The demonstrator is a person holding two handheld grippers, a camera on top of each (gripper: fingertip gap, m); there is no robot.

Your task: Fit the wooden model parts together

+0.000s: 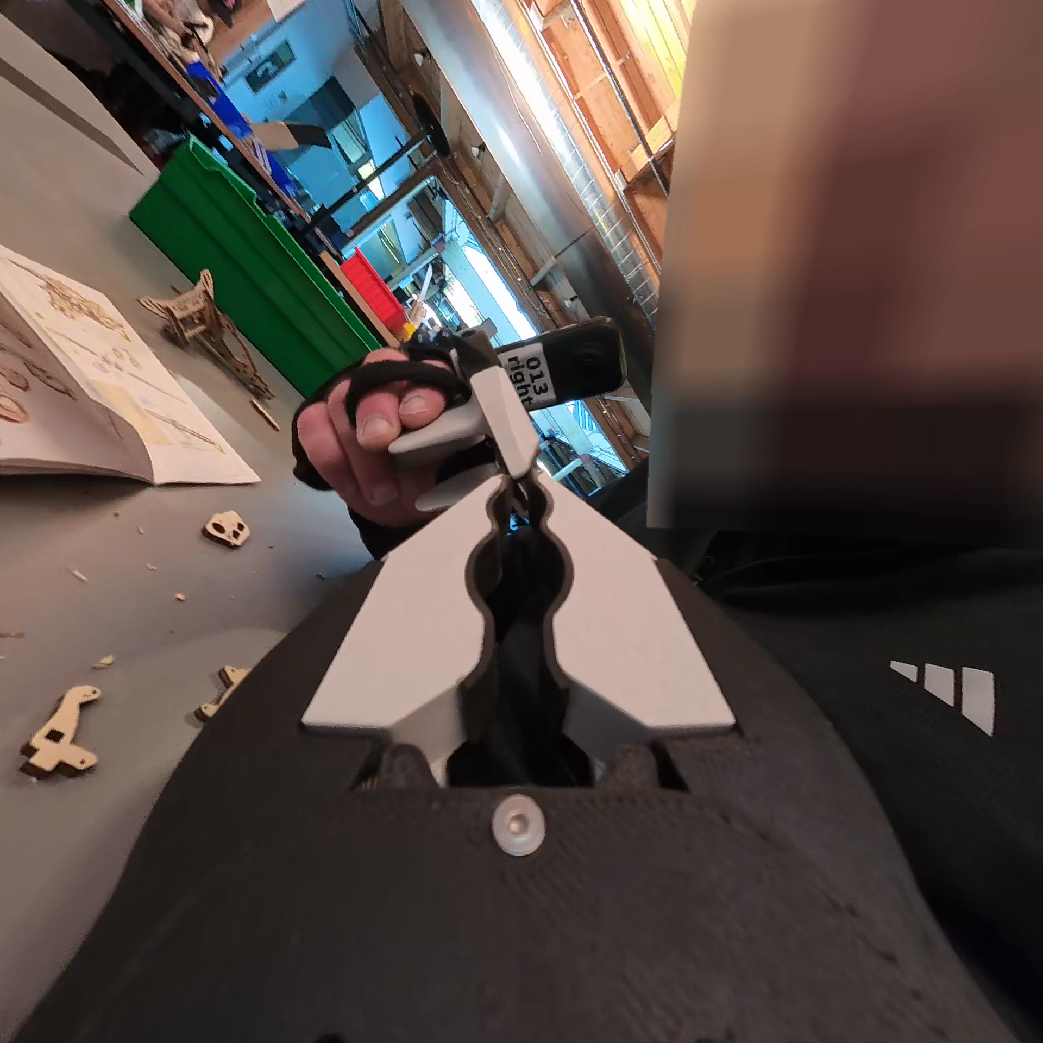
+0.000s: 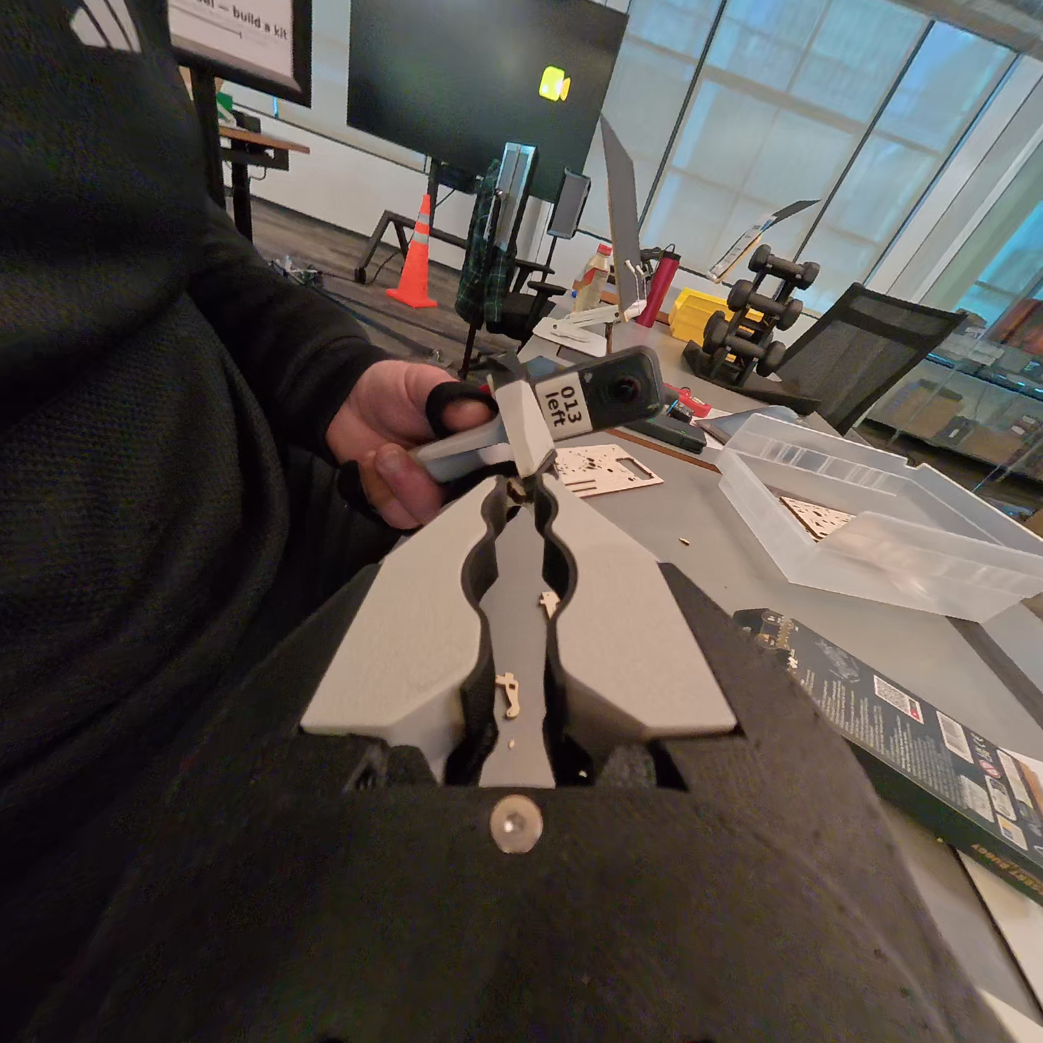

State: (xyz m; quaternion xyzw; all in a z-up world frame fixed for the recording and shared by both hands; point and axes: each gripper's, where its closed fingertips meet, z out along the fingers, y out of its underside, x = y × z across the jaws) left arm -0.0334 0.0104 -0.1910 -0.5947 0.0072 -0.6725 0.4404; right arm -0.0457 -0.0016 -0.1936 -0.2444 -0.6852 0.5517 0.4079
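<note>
Both grippers are held in the air, tip to tip, in front of a person in a dark top. In the right wrist view my right gripper (image 2: 520, 486) is shut on a small pale wooden part (image 2: 515, 491). The left gripper (image 2: 536, 471) comes in from above and meets it at the tips. In the left wrist view my left gripper (image 1: 519, 486) is closed to a narrow gap on a thin dark-edged piece (image 1: 516, 499), seen edge-on and hard to make out. The right gripper (image 1: 516, 468) touches it from above. Loose wooden parts (image 2: 508, 695) lie on the table below.
A half-built wooden model (image 1: 197, 321), an open instruction booklet (image 1: 113, 395), a green bin (image 1: 248, 271) and scattered parts (image 1: 59, 733) lie on the grey table. A punched wooden sheet (image 2: 607, 468), a clear plastic box (image 2: 875, 525) and the kit box (image 2: 903, 733) lie to the right. My left and right fingertips are right by each other.
</note>
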